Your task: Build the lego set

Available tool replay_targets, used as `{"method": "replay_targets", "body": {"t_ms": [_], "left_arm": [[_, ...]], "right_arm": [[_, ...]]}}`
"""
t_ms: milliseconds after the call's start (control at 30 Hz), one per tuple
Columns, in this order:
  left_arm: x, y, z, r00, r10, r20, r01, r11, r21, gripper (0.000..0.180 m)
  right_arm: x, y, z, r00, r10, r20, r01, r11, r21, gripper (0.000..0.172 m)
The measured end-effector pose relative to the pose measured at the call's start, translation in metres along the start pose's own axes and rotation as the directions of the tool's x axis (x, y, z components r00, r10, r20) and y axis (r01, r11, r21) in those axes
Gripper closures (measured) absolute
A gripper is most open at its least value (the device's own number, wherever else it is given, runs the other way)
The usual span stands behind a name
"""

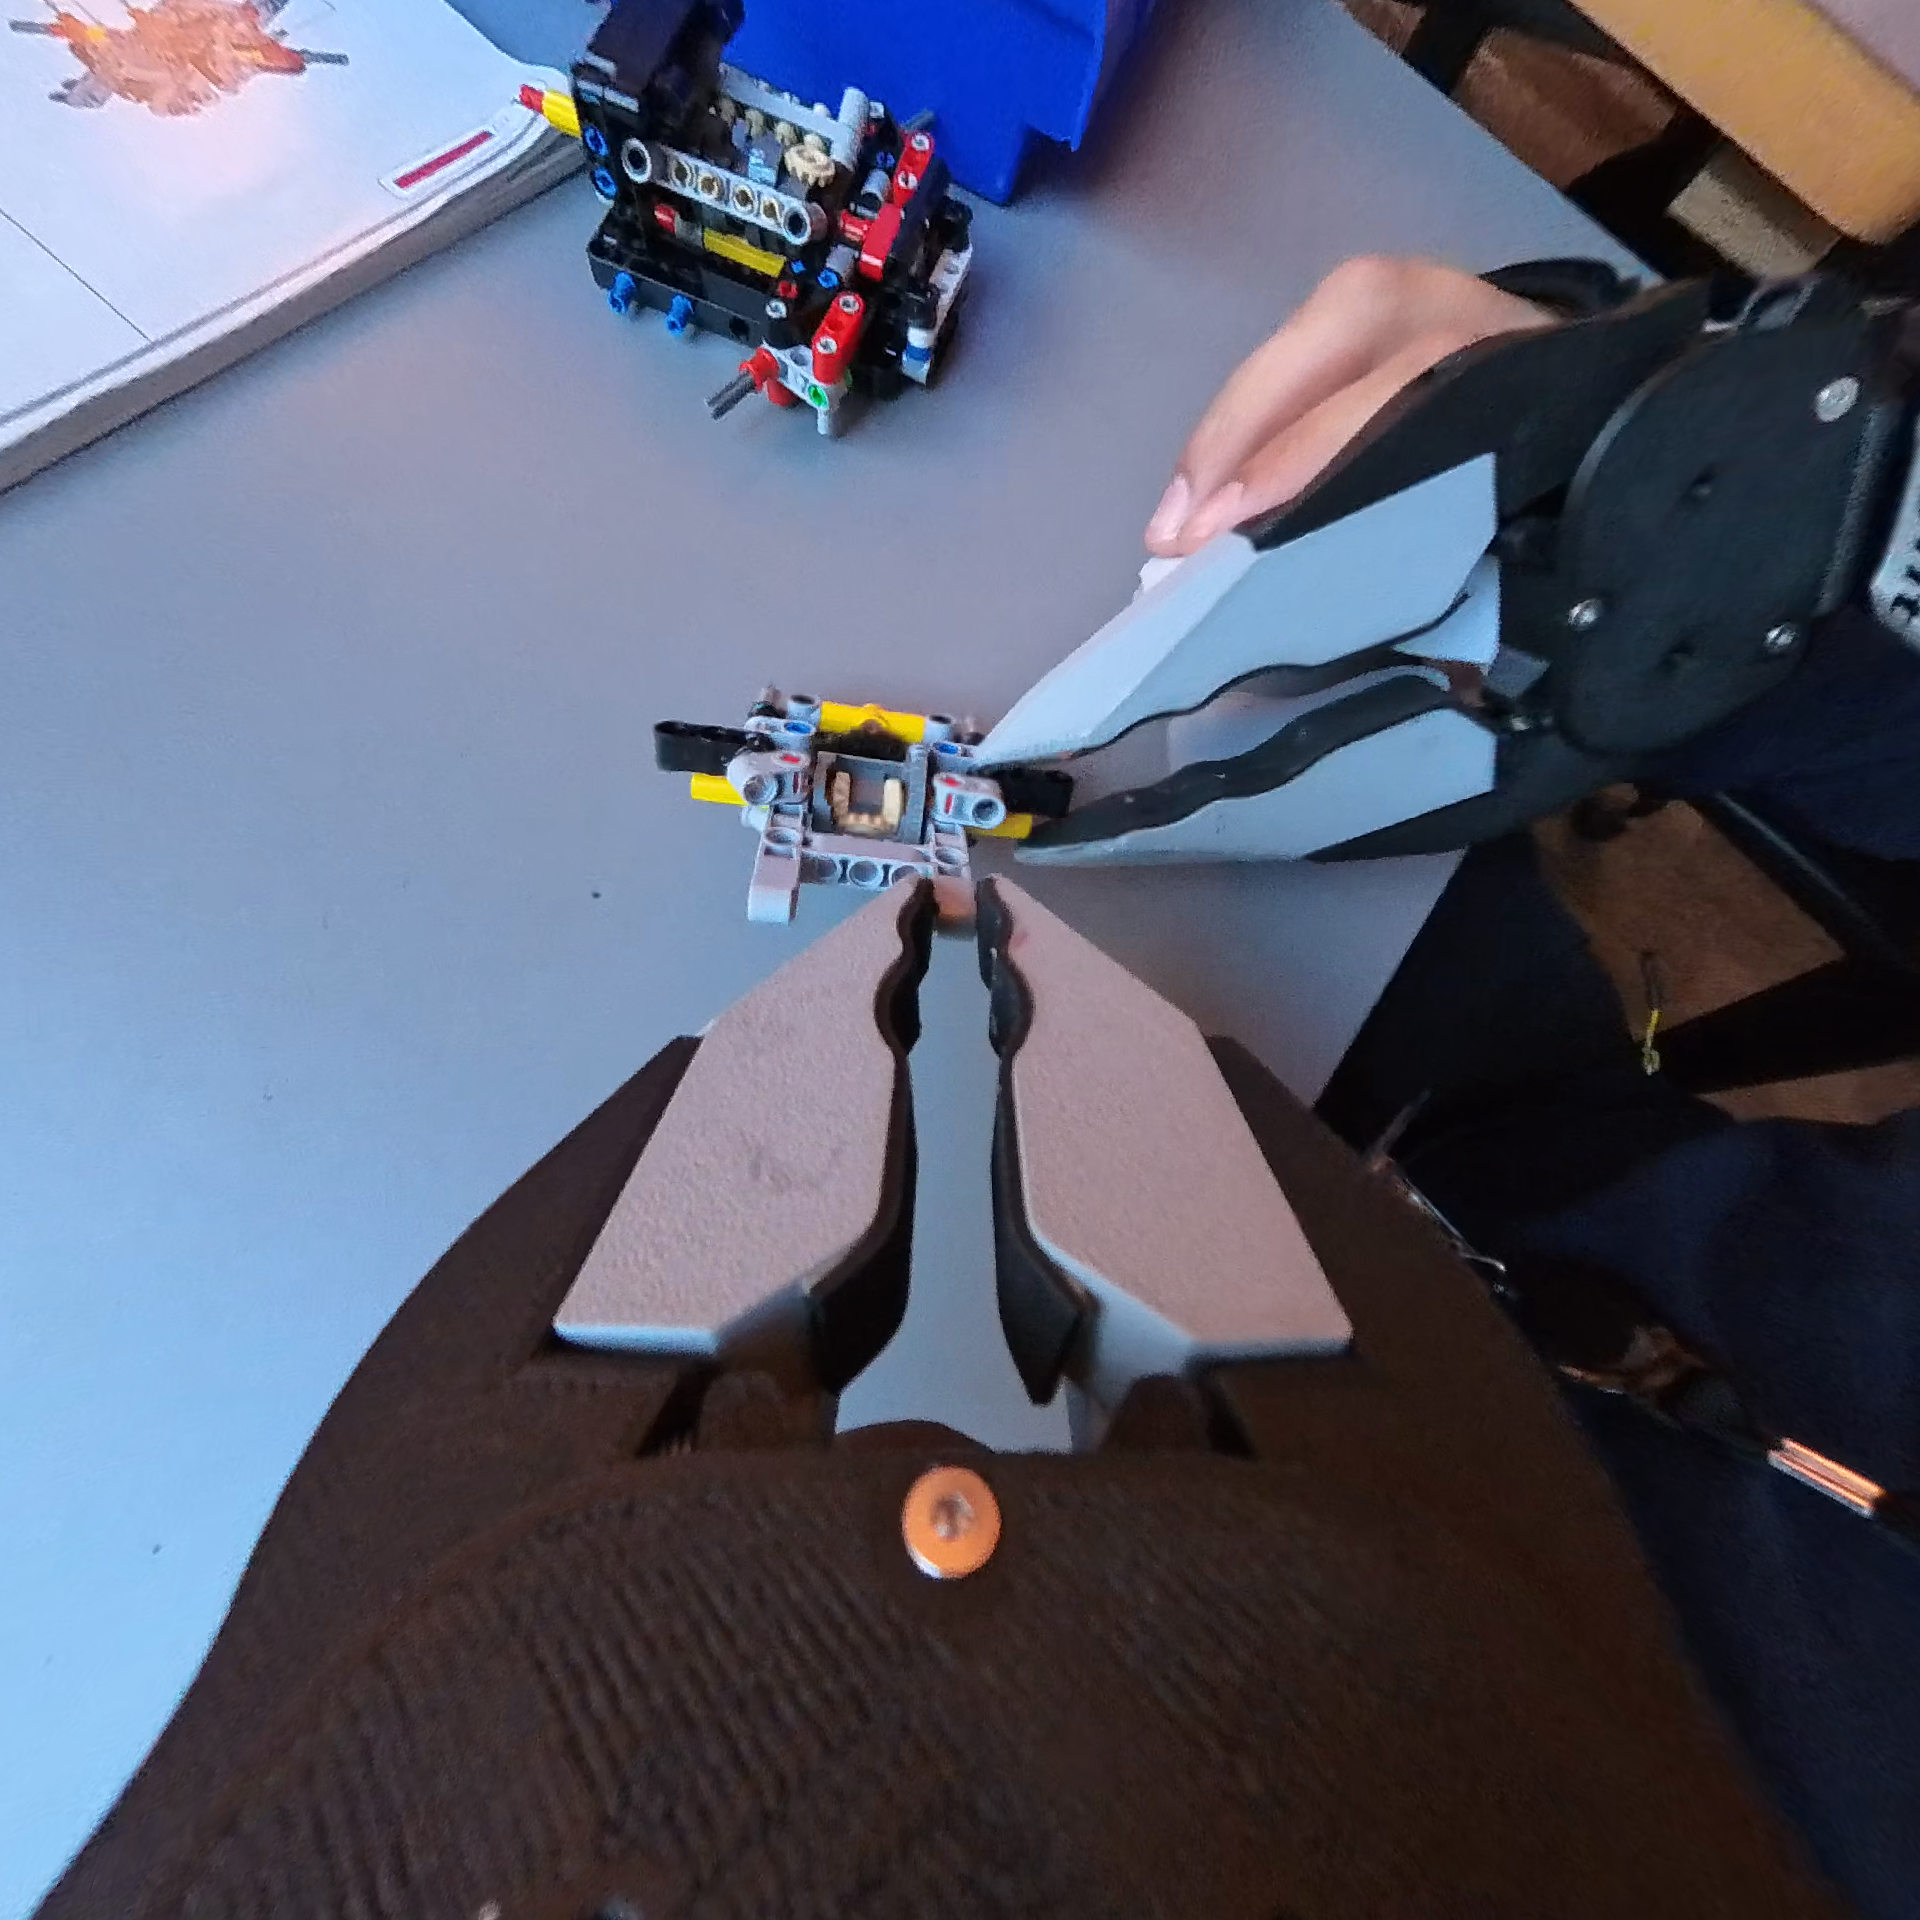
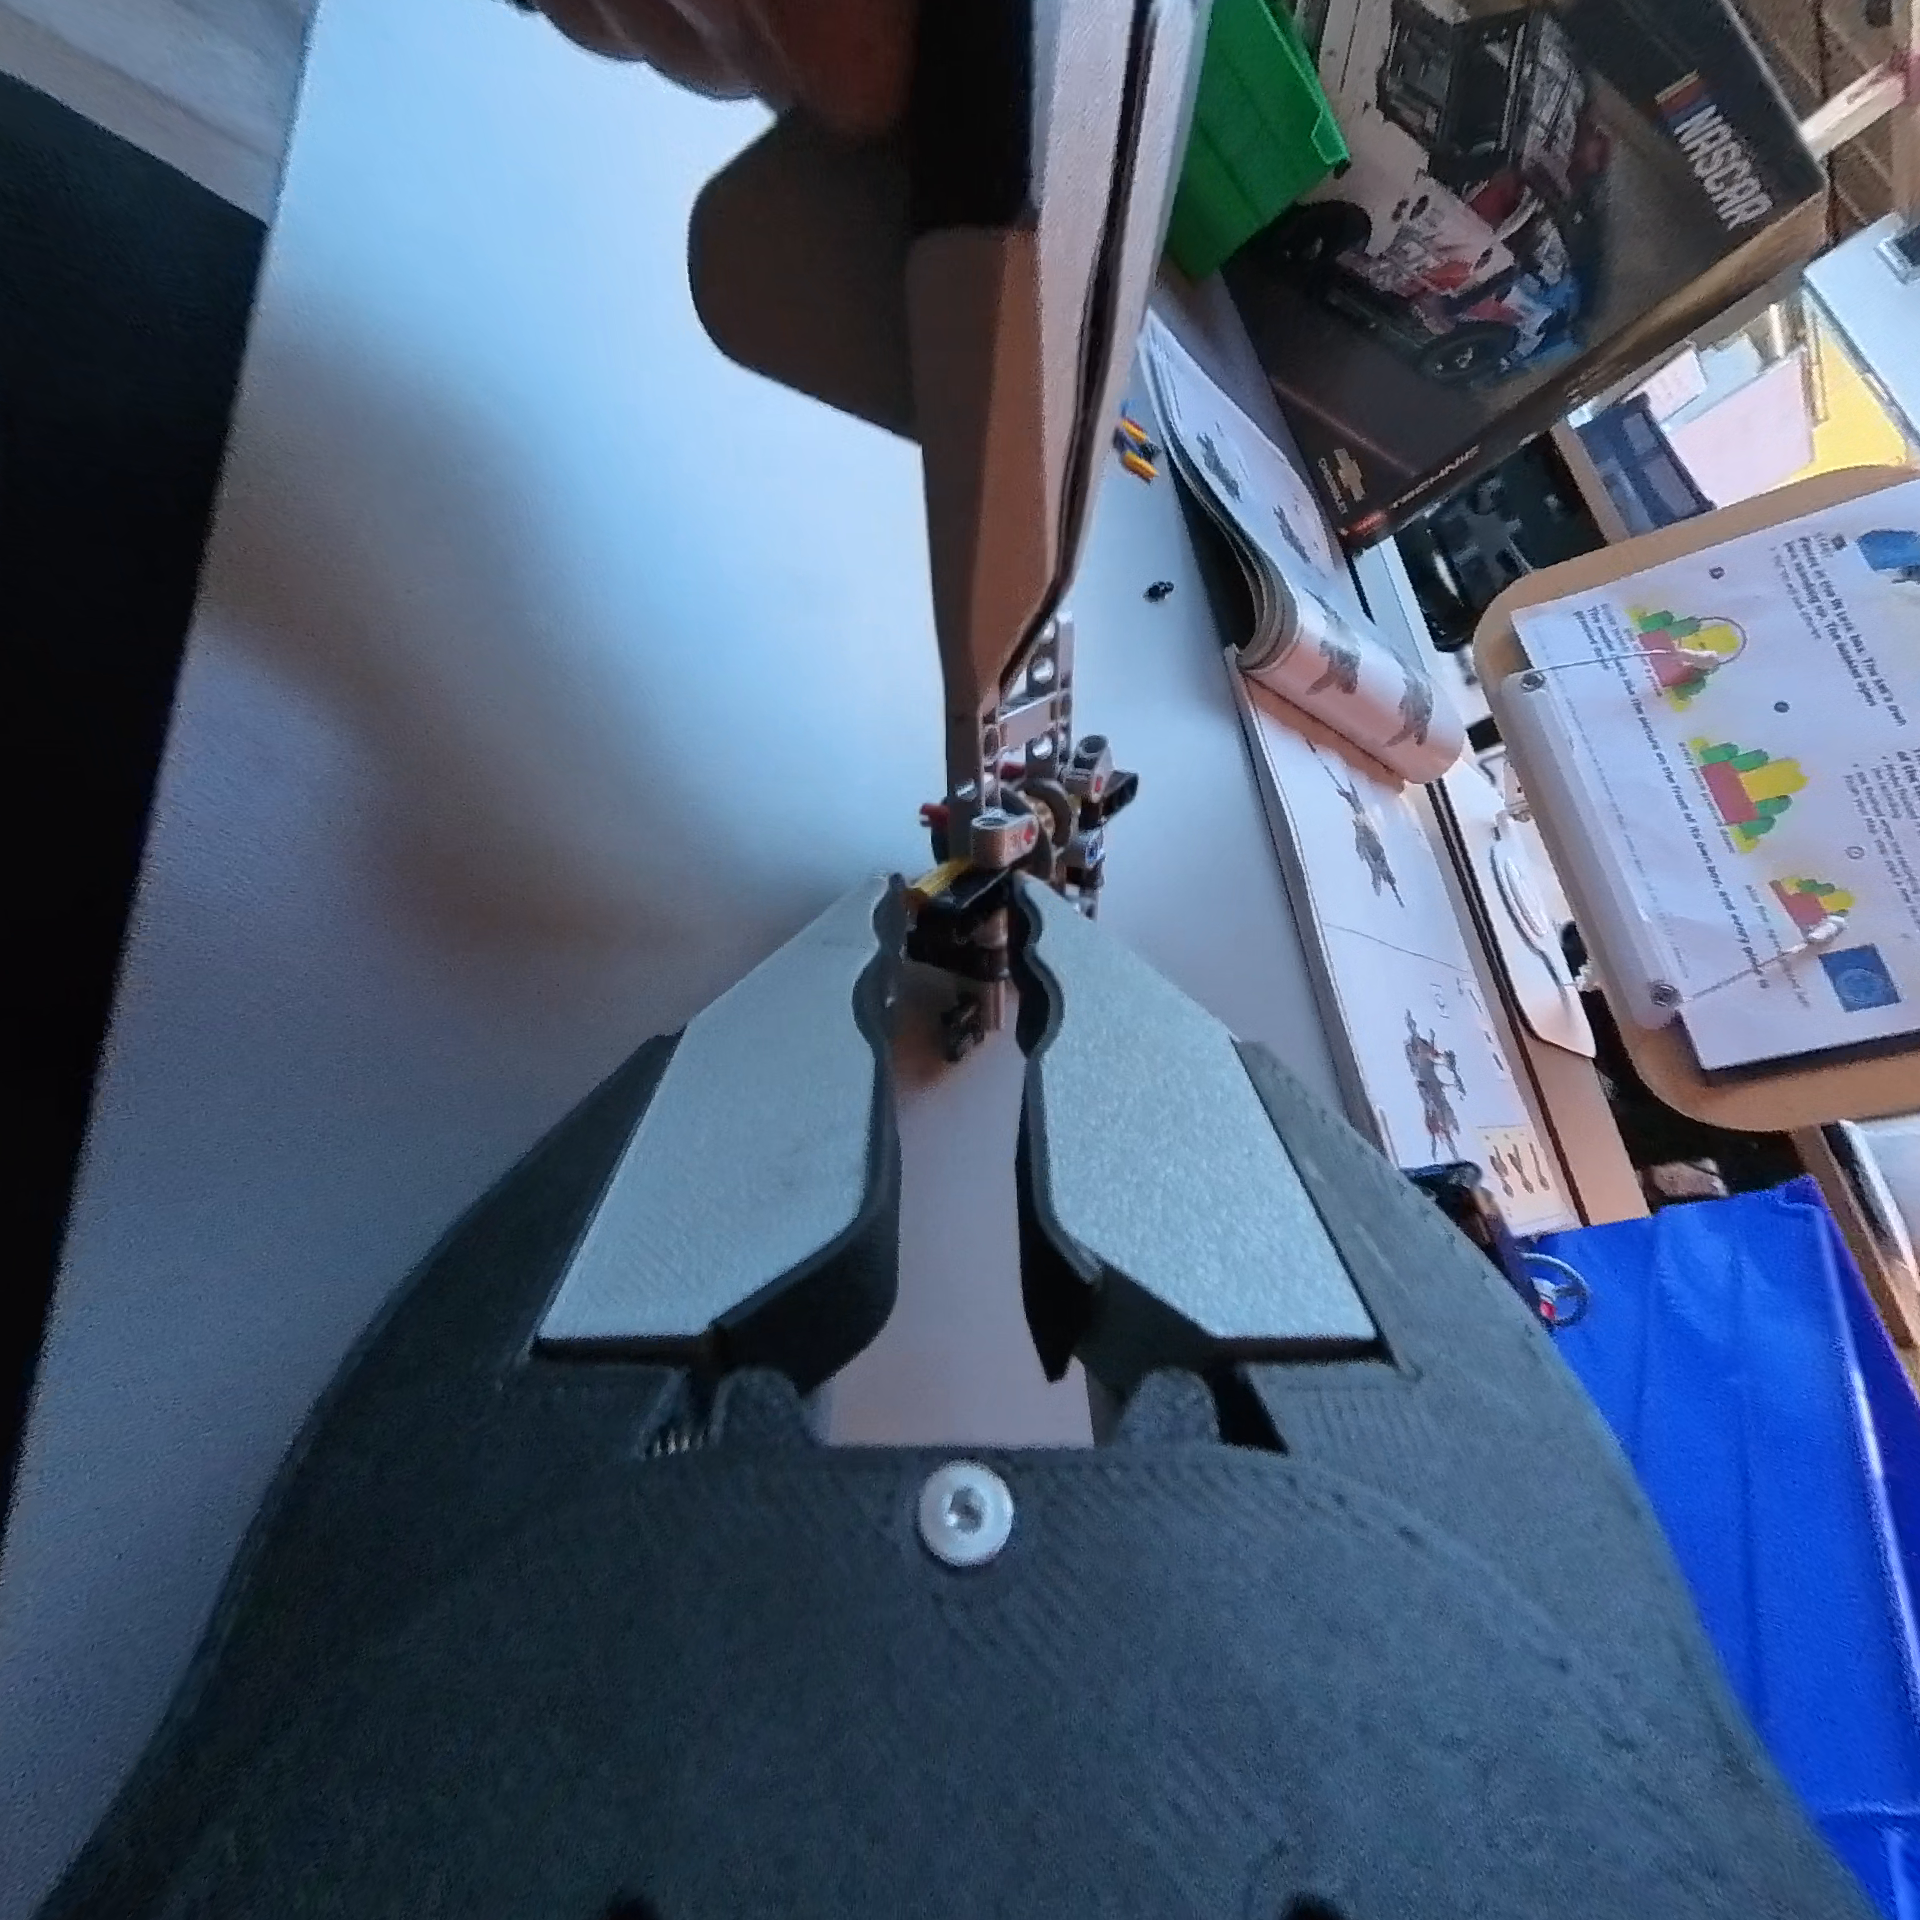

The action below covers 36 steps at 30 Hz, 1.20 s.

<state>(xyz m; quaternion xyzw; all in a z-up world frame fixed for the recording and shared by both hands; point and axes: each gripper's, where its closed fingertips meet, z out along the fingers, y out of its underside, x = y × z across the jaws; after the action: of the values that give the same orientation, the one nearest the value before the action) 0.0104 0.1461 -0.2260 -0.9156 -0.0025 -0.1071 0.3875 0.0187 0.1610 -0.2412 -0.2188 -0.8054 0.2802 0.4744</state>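
A small brick assembly [image 1: 852, 800] of grey frames, yellow axles, black beams and a tan gear is held above the grey table [image 1: 312, 727]. My left gripper [image 1: 951, 899] is shut on the near grey frame edge of the assembly. In the right wrist view it comes down from the top [image 2: 987, 717] and pinches that frame. My right gripper [image 2: 961, 904] is closed around the black beam and yellow axle at one end of the assembly [image 2: 1039, 810]. In the left wrist view it comes in from the right [image 1: 1003, 800], and a hand [image 1: 1320, 395] holds it.
A larger black, red and grey brick model [image 1: 779, 218] stands at the far side of the table by a blue bin [image 1: 935, 62]. An open instruction booklet [image 1: 208, 208] lies at far left. A boxed set [image 2: 1538, 260], green bin [image 2: 1257, 114] and blue bag [image 2: 1714, 1455] are at the table's side. Only a small space, under 4 cm, lies between the two pairs of fingers.
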Motion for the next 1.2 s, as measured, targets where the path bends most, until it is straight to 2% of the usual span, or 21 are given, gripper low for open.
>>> {"method": "replay_targets", "body": {"t_ms": [133, 400, 1200], "left_arm": [[0.002, -0.004, -0.001, 1.000, 0.006, -0.003, -0.006, 1.000, 0.021, 0.174], [0.010, -0.009, -0.006, 0.999, 0.037, -0.002, -0.037, 0.998, 0.050, 0.173], [0.022, -0.022, -0.010, 0.997, 0.075, 0.014, -0.076, 0.993, 0.086, 0.171]], "right_arm": [[0.005, 0.003, 0.002, 1.000, 0.015, -0.019, -0.015, 1.000, -0.026, 0.157], [0.012, -0.003, -0.010, 0.979, 0.181, 0.092, -0.189, 0.978, 0.086, 0.159], [0.014, -0.006, -0.014, 0.961, 0.233, 0.150, -0.252, 0.959, 0.129, 0.159]]}}
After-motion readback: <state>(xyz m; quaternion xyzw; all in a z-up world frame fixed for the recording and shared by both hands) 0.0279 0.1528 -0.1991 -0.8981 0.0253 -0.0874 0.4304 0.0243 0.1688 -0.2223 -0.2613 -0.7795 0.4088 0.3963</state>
